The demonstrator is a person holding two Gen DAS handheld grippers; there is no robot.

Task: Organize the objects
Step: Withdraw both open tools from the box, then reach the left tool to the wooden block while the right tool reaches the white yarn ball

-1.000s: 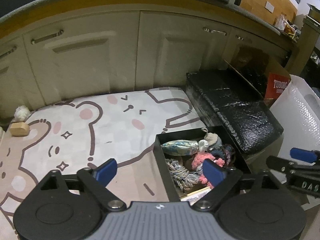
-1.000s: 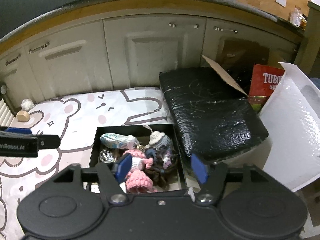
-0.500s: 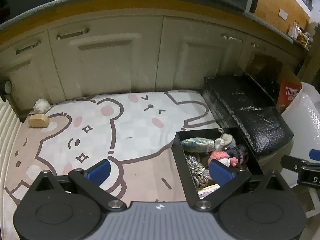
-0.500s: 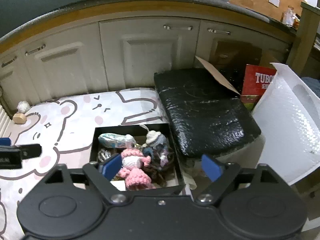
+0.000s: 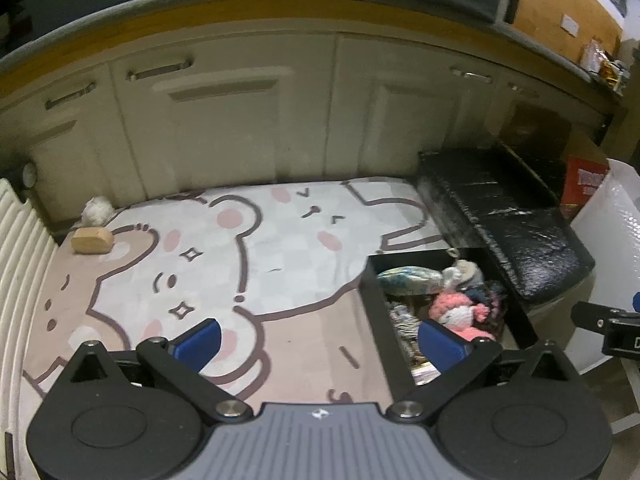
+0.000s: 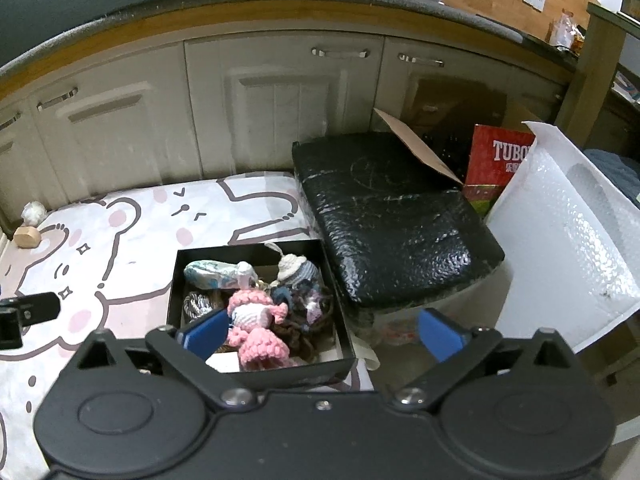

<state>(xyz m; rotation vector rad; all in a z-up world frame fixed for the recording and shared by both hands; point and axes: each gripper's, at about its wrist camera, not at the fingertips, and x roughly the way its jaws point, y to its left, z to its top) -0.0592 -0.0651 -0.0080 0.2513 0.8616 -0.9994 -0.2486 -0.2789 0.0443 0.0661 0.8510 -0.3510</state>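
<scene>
A black open box sits on the cartoon bear mat, holding a pink crochet toy, a blue-white pouch, a grey rope knot and other small toys. The box also shows in the left wrist view. My right gripper is open and empty, above the box's near right corner. My left gripper is open and empty, above the mat left of the box. A wooden block and a white fluffy ball lie at the mat's far left corner.
Cream cabinet doors stand behind the mat. A black padded cushion lies right of the box, with a red carton and white bubble-wrap sheet beyond. A white ribbed radiator is at the left.
Both grippers have drawn back and up from the box. The right gripper's jaws have opened wider. The left view has swung left, showing more mat and the radiator.
</scene>
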